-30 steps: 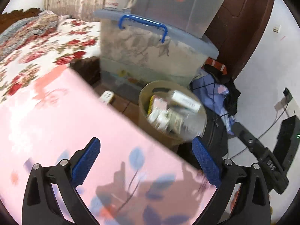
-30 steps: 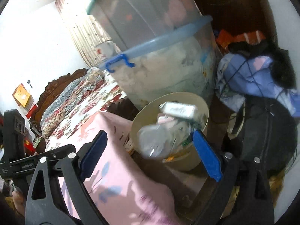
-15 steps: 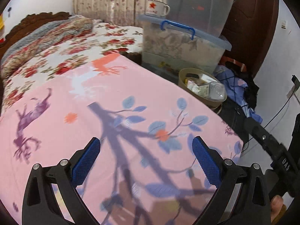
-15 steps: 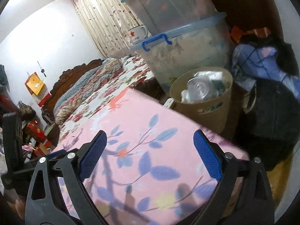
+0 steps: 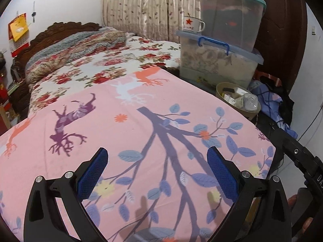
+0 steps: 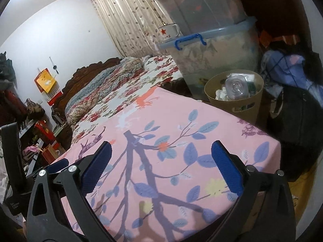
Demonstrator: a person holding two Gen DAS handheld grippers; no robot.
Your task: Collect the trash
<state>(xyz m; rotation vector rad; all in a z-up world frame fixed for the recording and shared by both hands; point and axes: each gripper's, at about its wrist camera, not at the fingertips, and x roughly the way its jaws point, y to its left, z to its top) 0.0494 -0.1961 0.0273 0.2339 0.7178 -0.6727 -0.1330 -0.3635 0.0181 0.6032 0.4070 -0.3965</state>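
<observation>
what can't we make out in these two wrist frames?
- Lower contents of the tan round waste bin: both views, hidden by a clear plastic bottle and the bin wall.
- Floor beside the bed: both views, blocked by the pink leaf-print bedspread.
- Contents of the frosted storage boxes: both views, walls are cloudy.

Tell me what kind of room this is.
Almost certainly a home bedroom: a bed with a carved headboard and floral bedding, curtains behind it, a full wastebasket beside it.
</observation>
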